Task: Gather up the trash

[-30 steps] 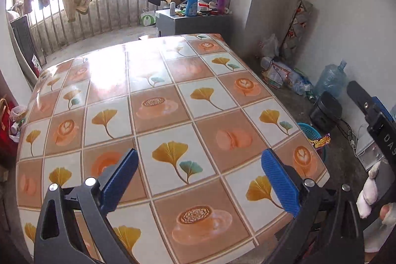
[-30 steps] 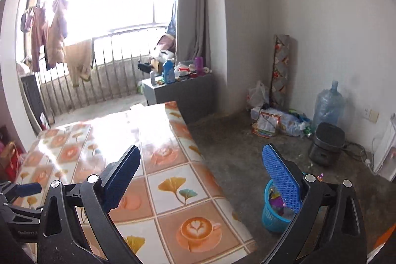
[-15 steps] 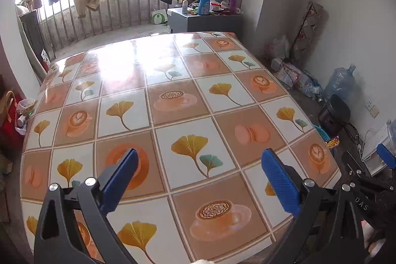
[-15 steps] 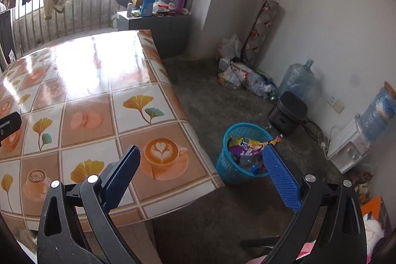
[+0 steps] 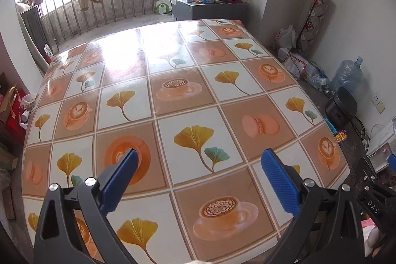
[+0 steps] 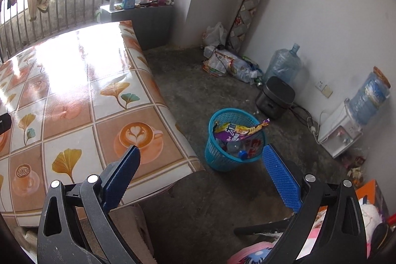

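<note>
your right gripper (image 6: 199, 160) is spread wide and holds nothing, as is the left gripper (image 5: 198, 171) over the table (image 5: 173, 81). the blue basket (image 6: 217, 160) sits at twelve o'clock, wrappers (image 6: 238, 132) poking out. scan the floor for strays before reaching.

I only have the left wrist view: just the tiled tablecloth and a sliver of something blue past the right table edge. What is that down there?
Observer: A turquoise plastic mesh basket standing on the concrete floor beside the table.
Operator: Anything in it?
Observer: Yes, a purple and yellow snack wrapper sticks up over the rim, with a clear plastic bottle below it.
Operator: Is my right tool carrying anything?
Observer: No, the right tool is open and bare, aimed roughly at the basket.
</note>
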Available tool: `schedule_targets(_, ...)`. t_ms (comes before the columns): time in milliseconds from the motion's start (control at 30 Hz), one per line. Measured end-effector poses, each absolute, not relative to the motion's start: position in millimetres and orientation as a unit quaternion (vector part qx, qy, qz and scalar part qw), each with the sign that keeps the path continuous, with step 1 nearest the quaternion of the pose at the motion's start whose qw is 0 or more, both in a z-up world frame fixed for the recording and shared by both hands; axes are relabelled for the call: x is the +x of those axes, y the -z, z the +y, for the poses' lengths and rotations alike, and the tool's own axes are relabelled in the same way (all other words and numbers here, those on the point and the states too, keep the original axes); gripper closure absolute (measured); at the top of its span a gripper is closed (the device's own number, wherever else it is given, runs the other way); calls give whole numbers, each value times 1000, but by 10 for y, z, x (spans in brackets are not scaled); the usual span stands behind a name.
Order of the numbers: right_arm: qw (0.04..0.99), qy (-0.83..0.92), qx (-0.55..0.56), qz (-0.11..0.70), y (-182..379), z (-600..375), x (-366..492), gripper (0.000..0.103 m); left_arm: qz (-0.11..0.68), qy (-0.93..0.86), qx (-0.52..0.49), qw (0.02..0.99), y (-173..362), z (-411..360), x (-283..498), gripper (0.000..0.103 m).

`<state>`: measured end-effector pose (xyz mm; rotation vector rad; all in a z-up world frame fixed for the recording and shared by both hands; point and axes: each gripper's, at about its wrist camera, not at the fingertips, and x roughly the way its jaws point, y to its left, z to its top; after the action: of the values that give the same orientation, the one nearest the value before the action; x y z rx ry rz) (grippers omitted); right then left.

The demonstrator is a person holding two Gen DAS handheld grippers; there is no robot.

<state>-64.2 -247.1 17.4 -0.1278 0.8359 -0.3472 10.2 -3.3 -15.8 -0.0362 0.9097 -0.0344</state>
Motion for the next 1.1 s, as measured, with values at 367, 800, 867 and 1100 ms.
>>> schedule_targets(367, 896, 169, -51, 408, -148, -2541, -642, 8, 441, 24, -11, 897, 137, -117, 128, 6)
schedule_targets(800, 896, 176, -51, 405, -167, -2589, -662, 8, 437, 28, -10, 899, 106, -153, 145, 6)
schedule_targets(867, 896, 176, -50, 404, -167, -2595, -665, 8, 437, 28, -9, 899, 106, -152, 146, 6)
schedule_targets(1100, 896, 175, -50, 404, -166, -2603, -662, 8, 438, 25, -8, 898, 114, -157, 164, 6)
